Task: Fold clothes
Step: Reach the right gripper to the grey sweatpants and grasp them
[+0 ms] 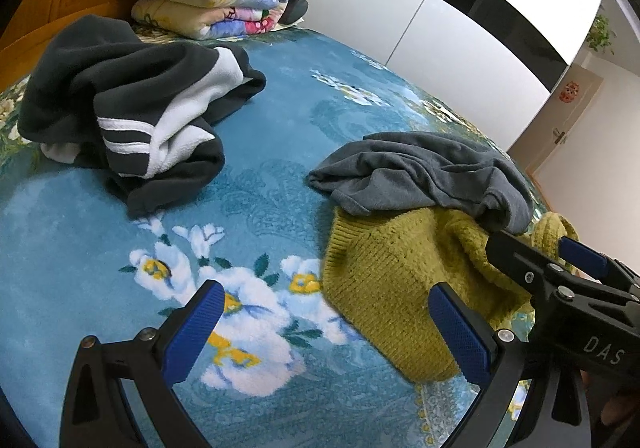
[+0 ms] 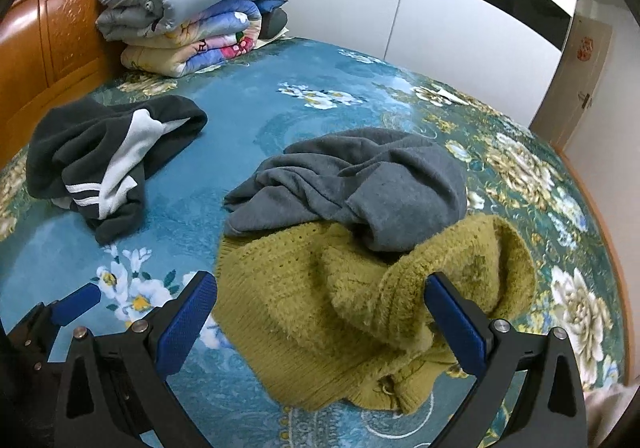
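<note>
An olive-green knitted sweater [image 2: 320, 312] lies crumpled on the blue flowered bedspread [image 2: 256, 116], with a grey sweatshirt [image 2: 360, 184] heaped over its far part. A dark garment with white stripes [image 2: 104, 172] lies bunched further left. My right gripper [image 2: 320, 324] hovers open just above the green sweater, nothing pinched between its blue pads. In the left wrist view my left gripper [image 1: 324, 332] stands open over the bedspread, at the left edge of the green sweater [image 1: 384, 288]. The grey sweatshirt [image 1: 424, 172] and striped garment [image 1: 132, 116] show there too. The right gripper [image 1: 560, 260] enters from the right.
A stack of folded quilts [image 2: 192, 20] sits at the head of the bed against a carved wooden headboard [image 2: 52, 36]. White and black wardrobe doors [image 2: 460, 28] stand beyond the bed's far side. A door [image 2: 580, 88] is at the right.
</note>
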`<control>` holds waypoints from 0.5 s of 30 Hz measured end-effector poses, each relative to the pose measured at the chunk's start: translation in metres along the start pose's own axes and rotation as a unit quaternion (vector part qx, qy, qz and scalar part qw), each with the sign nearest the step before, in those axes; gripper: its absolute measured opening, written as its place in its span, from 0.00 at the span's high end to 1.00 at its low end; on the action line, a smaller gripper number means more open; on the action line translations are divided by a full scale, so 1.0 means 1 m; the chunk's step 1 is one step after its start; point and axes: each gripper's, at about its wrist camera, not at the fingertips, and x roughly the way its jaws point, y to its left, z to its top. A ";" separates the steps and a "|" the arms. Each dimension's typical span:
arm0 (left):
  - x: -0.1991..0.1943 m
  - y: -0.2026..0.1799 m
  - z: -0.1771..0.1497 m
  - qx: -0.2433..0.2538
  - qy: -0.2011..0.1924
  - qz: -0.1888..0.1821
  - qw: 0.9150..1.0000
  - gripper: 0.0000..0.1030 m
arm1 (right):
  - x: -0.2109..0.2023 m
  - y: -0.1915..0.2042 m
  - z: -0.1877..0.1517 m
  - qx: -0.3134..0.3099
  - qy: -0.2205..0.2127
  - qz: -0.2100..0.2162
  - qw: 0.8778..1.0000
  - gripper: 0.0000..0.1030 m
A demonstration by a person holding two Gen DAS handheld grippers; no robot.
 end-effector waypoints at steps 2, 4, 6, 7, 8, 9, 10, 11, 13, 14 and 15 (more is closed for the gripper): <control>0.001 0.000 0.000 -0.001 0.002 0.000 1.000 0.00 | 0.002 0.001 0.001 -0.002 0.003 -0.001 1.000 0.00; 0.003 -0.001 0.000 0.000 0.003 0.000 1.000 0.00 | 0.003 0.002 0.001 -0.004 0.005 -0.005 1.000 0.00; 0.004 -0.002 -0.001 0.001 0.004 0.000 1.000 0.00 | 0.004 0.005 0.002 -0.010 0.006 -0.010 1.000 0.00; 0.004 -0.002 0.000 0.001 0.004 -0.001 1.000 0.00 | 0.004 0.005 0.002 -0.013 0.007 -0.010 1.000 0.00; 0.003 -0.002 0.000 0.004 0.004 0.000 1.000 0.00 | 0.005 0.006 0.002 -0.015 0.008 -0.011 1.000 0.00; 0.003 -0.001 0.001 0.006 0.004 0.002 1.000 0.00 | 0.005 0.006 0.002 -0.016 0.008 -0.012 1.000 0.00; 0.002 0.000 0.001 0.009 0.004 0.003 1.000 0.00 | 0.005 0.007 0.003 -0.017 0.009 -0.014 1.000 0.00; 0.004 -0.001 0.000 0.006 0.006 0.001 1.000 0.00 | 0.005 0.007 0.003 -0.019 0.009 -0.015 1.000 0.00; 0.004 -0.002 -0.001 0.005 0.008 -0.001 1.000 0.00 | 0.006 0.007 0.003 -0.020 0.010 -0.016 1.000 0.00; 0.004 -0.002 -0.001 0.006 0.010 -0.001 1.000 0.00 | 0.006 0.008 0.003 -0.020 0.011 -0.017 1.000 0.00; 0.004 -0.003 -0.001 0.006 0.012 -0.001 1.000 0.00 | 0.006 0.008 0.003 -0.021 0.012 -0.018 1.000 0.00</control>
